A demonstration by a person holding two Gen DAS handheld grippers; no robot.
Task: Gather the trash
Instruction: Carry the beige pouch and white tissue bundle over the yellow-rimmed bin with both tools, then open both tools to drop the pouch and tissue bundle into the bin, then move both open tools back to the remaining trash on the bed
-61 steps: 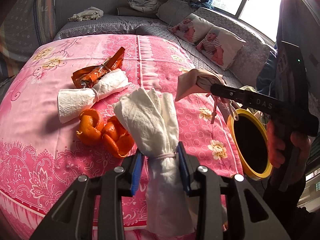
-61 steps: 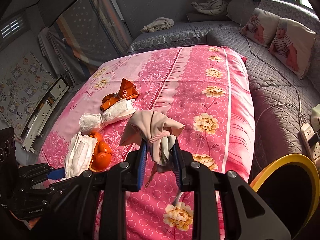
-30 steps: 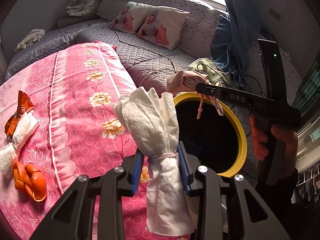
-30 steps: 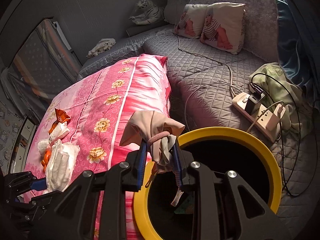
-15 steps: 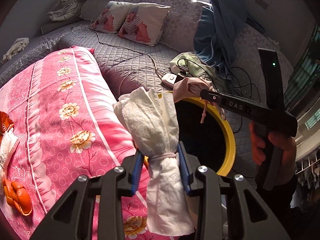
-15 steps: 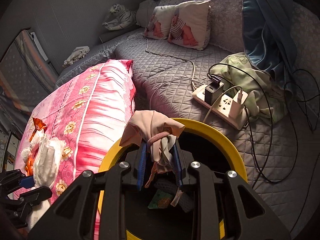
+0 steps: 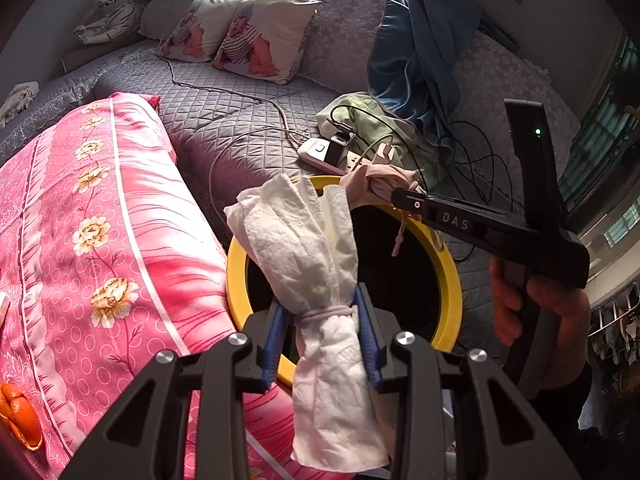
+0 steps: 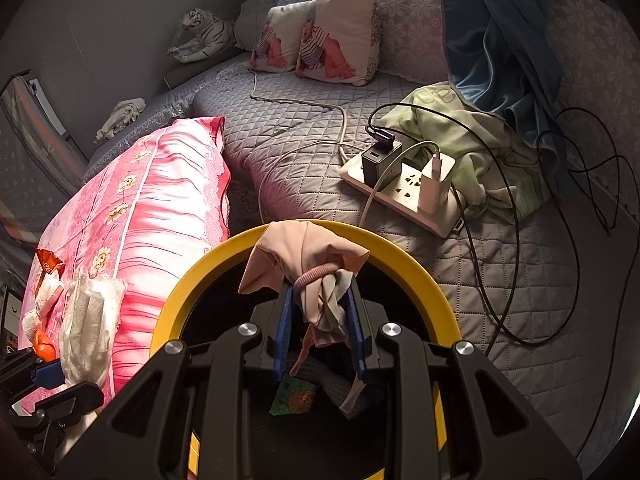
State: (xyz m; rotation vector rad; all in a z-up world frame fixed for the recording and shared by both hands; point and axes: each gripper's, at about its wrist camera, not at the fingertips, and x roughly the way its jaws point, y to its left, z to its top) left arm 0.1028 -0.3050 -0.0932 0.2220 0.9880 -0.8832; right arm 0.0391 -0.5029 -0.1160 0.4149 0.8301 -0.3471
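Clamping white tissue bundle (image 7: 316, 264), left tongs (image 7: 320, 312); right tongs (image 8: 318, 312) gripping beige rag (image 8: 304, 256), bin (image 8: 408, 264) contents visible only there.

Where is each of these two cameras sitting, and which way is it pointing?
Left wrist view: rides on the left gripper, looking down past its white tissue bundle at the yellow-rimmed bin; the right gripper and the hand holding it show.
Right wrist view: rides on the right gripper, looking down into the bin past its beige cloth bundle; the left gripper shows at the lower left edge.
Shared: bin, pink quilt, power strip, both bundles.
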